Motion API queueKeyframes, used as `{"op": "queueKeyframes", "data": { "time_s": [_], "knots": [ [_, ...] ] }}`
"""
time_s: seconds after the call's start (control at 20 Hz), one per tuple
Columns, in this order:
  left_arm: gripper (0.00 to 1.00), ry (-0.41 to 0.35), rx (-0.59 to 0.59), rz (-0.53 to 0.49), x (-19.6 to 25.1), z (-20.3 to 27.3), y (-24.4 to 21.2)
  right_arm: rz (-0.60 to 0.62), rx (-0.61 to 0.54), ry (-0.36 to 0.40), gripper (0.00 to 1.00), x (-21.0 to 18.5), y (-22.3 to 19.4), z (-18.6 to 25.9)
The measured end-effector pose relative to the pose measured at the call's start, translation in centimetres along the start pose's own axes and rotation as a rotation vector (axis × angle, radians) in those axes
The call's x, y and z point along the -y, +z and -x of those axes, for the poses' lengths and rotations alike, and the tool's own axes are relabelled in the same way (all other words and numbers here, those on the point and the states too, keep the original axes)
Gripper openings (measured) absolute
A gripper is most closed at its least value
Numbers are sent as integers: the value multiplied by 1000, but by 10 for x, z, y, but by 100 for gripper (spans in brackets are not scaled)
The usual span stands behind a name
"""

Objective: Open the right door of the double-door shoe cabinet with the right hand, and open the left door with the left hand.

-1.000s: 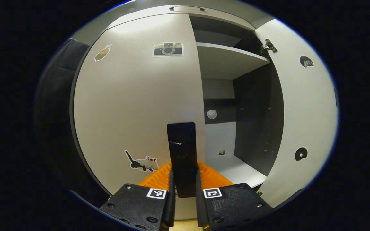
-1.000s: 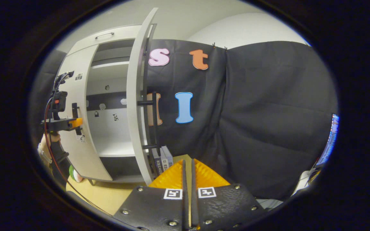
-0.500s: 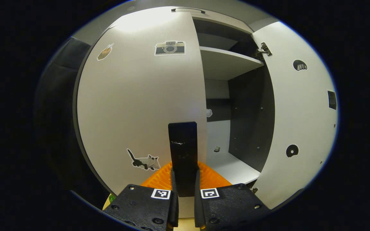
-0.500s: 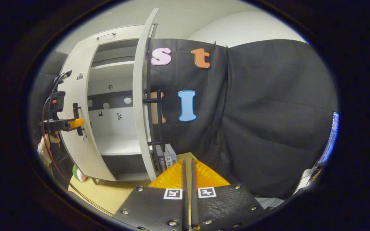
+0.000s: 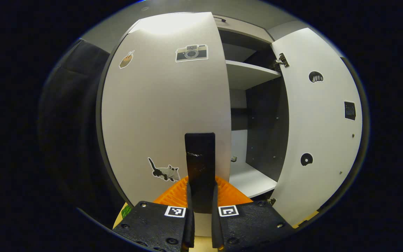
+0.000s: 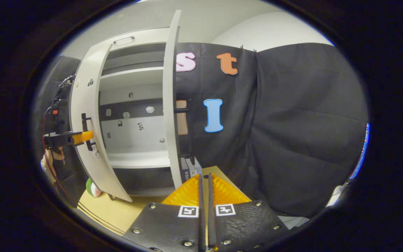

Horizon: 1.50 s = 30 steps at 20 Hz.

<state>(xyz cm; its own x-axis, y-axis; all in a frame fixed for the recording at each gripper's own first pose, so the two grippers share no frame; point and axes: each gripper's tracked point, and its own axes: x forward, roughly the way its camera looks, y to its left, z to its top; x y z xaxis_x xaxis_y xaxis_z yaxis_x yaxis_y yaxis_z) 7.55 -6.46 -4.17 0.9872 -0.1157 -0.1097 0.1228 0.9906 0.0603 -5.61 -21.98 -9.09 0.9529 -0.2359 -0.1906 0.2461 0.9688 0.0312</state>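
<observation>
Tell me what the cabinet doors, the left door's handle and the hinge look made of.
Left door and right door: likely laminated board, matte light grey, flat with thin square edges. Handle, clamped by the left gripper: black, matte, scuffed; plastic or painted metal, can't tell. Hinge: bright metal, glinting.

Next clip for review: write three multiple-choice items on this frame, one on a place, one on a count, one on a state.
1. The cat sticker sits where on the left door?
A. lower part
B. top edge
C. inside face

2. Stickers on that door's outer face, left gripper view?
A. one
B. three
C. five

3. The left gripper is
A. wide open
B. shut on the left door's handle
C. holding a shoe

Key: 1 A, beside the handle, low down. 2 B, cat, camera, one upper-left. 3 B, both fingers press the bar.
</observation>
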Motion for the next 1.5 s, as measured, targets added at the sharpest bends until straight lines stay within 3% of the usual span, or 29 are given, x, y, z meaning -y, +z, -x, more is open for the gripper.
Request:
{"op": "queueKeyframes", "data": {
  "time_s": [0.65, 1.15, 1.5],
  "knots": [
    [19, 28, -11, 36, -25, 47, -6, 59, 17, 195, 4, -20, 8, 2],
    [17, 71, -3, 63, -53, 81, -11, 95, 12, 346, 4, -90, 3, -36],
    [9, 131, -20, 55, -86, 105, -13, 102, -10, 452, 4, -144, -6, -57]
  ]
}}
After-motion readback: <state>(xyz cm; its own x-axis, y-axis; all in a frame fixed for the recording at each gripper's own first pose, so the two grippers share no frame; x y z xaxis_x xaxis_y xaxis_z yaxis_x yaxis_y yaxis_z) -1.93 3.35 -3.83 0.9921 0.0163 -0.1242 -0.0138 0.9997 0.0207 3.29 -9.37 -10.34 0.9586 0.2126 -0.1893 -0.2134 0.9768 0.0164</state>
